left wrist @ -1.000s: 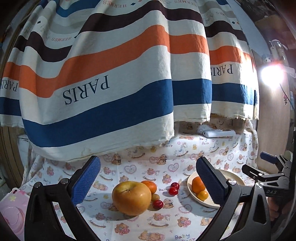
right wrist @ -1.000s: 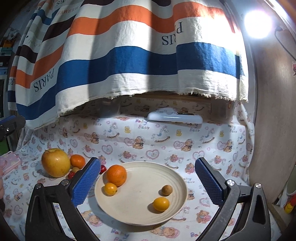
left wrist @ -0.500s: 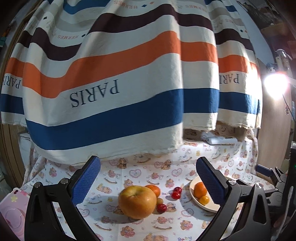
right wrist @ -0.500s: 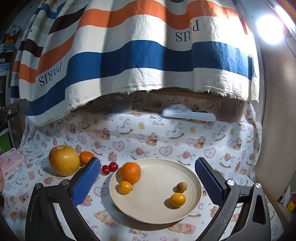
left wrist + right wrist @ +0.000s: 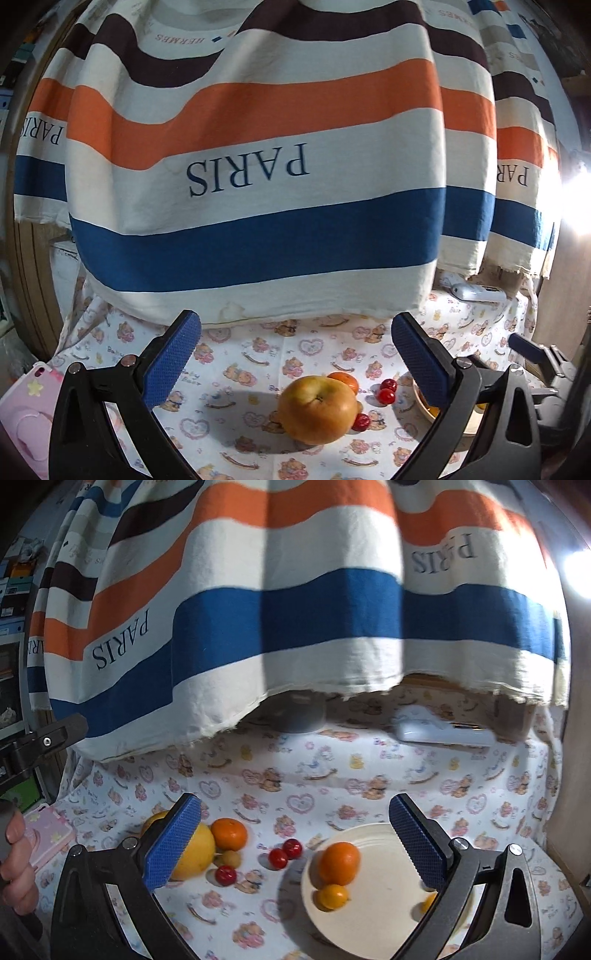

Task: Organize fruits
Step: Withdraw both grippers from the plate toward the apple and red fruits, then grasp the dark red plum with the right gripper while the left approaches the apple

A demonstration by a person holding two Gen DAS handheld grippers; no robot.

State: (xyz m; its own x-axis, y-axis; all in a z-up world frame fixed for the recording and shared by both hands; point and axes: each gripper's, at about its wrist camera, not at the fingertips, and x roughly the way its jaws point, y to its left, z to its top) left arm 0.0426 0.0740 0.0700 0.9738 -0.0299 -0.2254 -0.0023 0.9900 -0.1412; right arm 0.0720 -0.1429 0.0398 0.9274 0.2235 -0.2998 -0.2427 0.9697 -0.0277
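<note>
Apple (image 5: pixel 317 409), stem dimple facing up toward the camera, on cloth (image 5: pixel 229 384) beside tangerine (image 5: pixel 344 381); plate (image 5: pixel 373 897) holds oranges. Both grippers, left (image 5: pixel 295 360) and right (image 5: pixel 293 840), released, empty.

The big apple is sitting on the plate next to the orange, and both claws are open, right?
Not quite. The big apple sits on the teddy-bear cloth, off the plate, as the right wrist view shows. The orange is on the plate, and both the left claw and right claw are open.
</note>
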